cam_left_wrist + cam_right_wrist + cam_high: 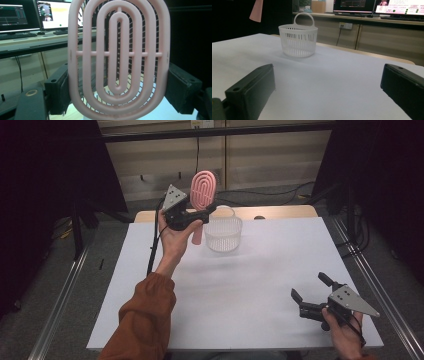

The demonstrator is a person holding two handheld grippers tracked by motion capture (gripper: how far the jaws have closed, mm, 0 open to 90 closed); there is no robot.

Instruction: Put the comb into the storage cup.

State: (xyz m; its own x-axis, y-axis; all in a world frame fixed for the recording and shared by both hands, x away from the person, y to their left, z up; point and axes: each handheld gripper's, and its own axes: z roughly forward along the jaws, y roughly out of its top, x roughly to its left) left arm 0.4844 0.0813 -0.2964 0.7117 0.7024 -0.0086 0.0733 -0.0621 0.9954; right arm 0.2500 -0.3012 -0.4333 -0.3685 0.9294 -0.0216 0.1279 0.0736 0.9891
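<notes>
Room: a dim workspace is seen, with wooden cabinets and lit monitors [56, 15] behind the table.
Surface: a white rectangular tabletop [250, 290] is laid out, bare apart from the basket.
Basket: a white slotted plastic basket with an arched handle [223, 233] stands upright near the far edge.
Brush: a pink oval plastic hairbrush with a vented, ringed back [203, 191] is held raised and upright, just left of the basket and above its rim.
Left gripper [207, 210]: its jaws are clamped on the brush's sides.
Right gripper [311, 291]: its jaws are spread wide with nothing between them, low over the near right of the table, well apart from the basket.
Step in hand: placing the brush into the basket is judged likely.
Doing it well: the brush is best brought over the opening, clear of the handle, lowered handle-first, and released only once inside.
Writing: none can be read; the screen text is too small.
</notes>
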